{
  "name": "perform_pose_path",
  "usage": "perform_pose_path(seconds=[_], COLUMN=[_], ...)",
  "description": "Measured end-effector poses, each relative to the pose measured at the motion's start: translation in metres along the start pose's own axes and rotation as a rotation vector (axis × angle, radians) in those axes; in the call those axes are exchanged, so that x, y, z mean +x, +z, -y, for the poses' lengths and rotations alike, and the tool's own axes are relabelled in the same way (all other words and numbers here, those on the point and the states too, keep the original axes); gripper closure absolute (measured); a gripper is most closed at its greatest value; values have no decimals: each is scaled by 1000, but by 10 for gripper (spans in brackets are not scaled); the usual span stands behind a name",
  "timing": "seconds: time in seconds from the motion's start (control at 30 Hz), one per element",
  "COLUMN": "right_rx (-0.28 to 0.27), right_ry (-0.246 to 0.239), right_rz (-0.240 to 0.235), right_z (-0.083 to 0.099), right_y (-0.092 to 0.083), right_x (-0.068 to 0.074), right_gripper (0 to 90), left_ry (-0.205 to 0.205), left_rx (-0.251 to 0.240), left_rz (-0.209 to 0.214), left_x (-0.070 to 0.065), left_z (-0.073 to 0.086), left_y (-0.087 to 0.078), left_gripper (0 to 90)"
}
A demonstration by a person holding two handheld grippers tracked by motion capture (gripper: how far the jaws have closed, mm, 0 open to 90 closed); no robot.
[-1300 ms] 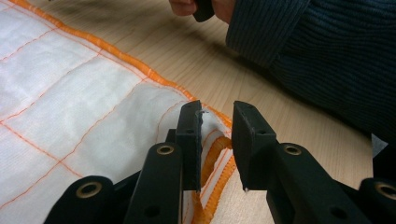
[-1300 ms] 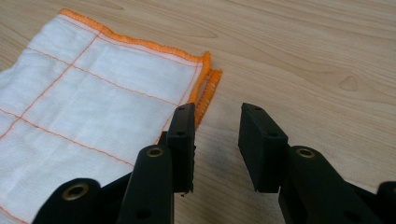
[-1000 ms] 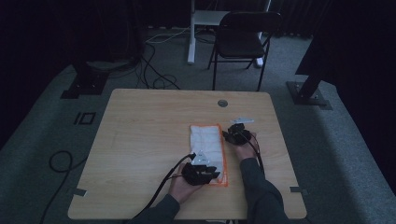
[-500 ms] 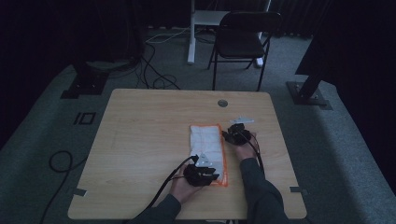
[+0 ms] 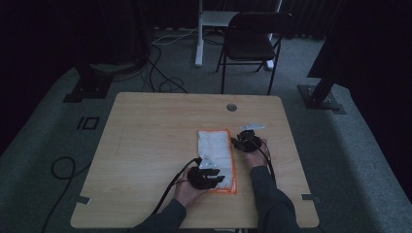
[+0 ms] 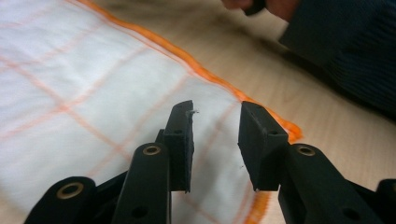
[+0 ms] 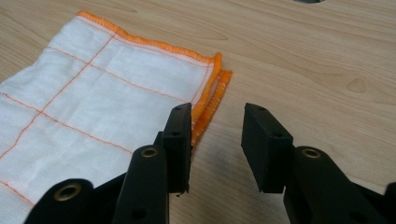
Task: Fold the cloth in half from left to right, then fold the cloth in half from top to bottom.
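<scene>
A dim room with grey carpet holds a pale wooden counter [image 5: 145, 145]. On its right half lies a folded white cloth [image 5: 216, 155] with orange edging and thin orange grid lines; no writing or label can be read on it. The left gripper [image 6: 215, 135] hovers over the cloth's near corner, its jaws just opened and nothing between them. The right gripper [image 7: 217, 135] sits beside the cloth's far right edge, jaws parted, empty. A folding chair [image 5: 252, 41] stands beyond.
</scene>
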State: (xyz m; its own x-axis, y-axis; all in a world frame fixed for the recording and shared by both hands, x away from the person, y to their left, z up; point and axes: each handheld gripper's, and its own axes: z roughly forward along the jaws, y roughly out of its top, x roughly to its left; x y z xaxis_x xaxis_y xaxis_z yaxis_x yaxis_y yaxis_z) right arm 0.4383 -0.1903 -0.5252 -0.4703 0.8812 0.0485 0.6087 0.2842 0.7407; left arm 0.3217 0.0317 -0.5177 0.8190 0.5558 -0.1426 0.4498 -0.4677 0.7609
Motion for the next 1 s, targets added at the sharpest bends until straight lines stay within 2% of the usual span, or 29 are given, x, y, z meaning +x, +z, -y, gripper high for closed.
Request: perform_pose_path(seconds=[0.4,0.53,0.8,1.0], right_rx=[9,11,15,13], right_ry=[-3,-6,-9,-2], right_rz=[-4,-5,-13,-15], right_z=[7,8,10,10], right_y=[0,0,0,1], right_x=[0,0,1,1], right_gripper=[619,619,614,614], left_ry=[-81,-101,-124,-139], left_rx=[-64,-82,-96,-95], left_rz=[-123,-148,-185,-212], left_x=[45,56,74,85], left_z=[-7,-8,-9,-11], left_y=[-27,-33,-37,-34], left_gripper=[629,623,619,616])
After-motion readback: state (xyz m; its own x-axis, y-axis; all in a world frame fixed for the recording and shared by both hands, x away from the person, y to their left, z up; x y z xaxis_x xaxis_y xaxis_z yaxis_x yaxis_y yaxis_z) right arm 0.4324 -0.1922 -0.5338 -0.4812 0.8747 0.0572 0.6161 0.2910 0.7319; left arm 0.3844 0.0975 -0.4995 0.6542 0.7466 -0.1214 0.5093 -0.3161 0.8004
